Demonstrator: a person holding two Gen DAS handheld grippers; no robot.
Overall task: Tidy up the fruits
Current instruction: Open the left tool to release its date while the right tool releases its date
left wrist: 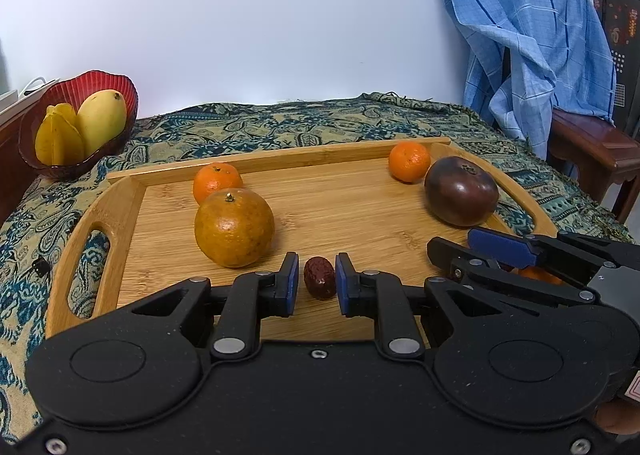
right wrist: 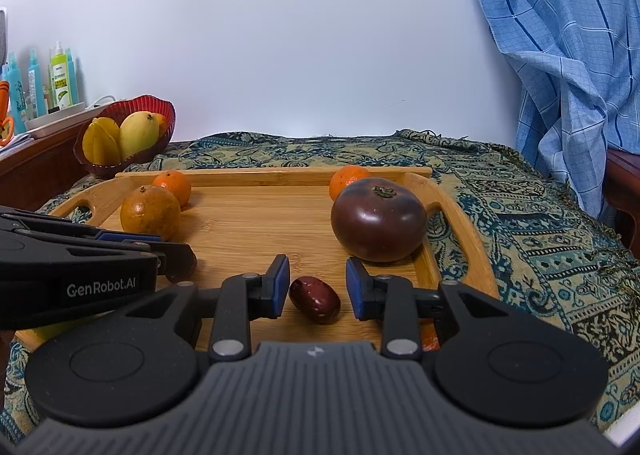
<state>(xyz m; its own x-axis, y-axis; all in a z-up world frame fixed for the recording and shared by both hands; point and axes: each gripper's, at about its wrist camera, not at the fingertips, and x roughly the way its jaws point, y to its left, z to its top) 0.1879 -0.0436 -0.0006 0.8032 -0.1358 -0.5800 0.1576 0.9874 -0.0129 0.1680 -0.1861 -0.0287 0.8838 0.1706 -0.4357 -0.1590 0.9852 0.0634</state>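
Tabletop under a patterned teal-and-tan cloth (left wrist: 280, 127) fills both wrist views, with a blue checked cloth (left wrist: 532, 35) hanging at the far right. Bamboo tray (left wrist: 340, 157) with cut-out handles sits on the patterned cloth and holds most of the fruit. I have the left gripper (left wrist: 317, 257) and the right gripper (right wrist: 317, 259) side by side over the tray's near edge, both angled down. Red bowl (left wrist: 128, 95) stands off the tray past its far left corner, holding a mango (left wrist: 102, 119) and a starfruit (left wrist: 58, 135) upright against each other. On the tray, a dark purple-brown fruit (left wrist: 460, 191) sits by the right handle. Large orange (left wrist: 234, 227) sits left of centre, stem up. One mandarin (left wrist: 216, 179) sits just behind the large orange, touching or nearly so; a second mandarin (left wrist: 409, 161) sits in the far right corner, just beside the dark fruit. Smallest items are two dates. Left date (left wrist: 319, 278) is down on the tray boards between the left pads, which are drawn in as narrow as they go and pinch its sides. Right date (right wrist: 315, 299) lies on the boards between the right pads, clear wood showing on both sides of it, so those jaws stand partly apart and grip nothing. A scrap of orange shows under the right gripper; I cannot tell what it is.
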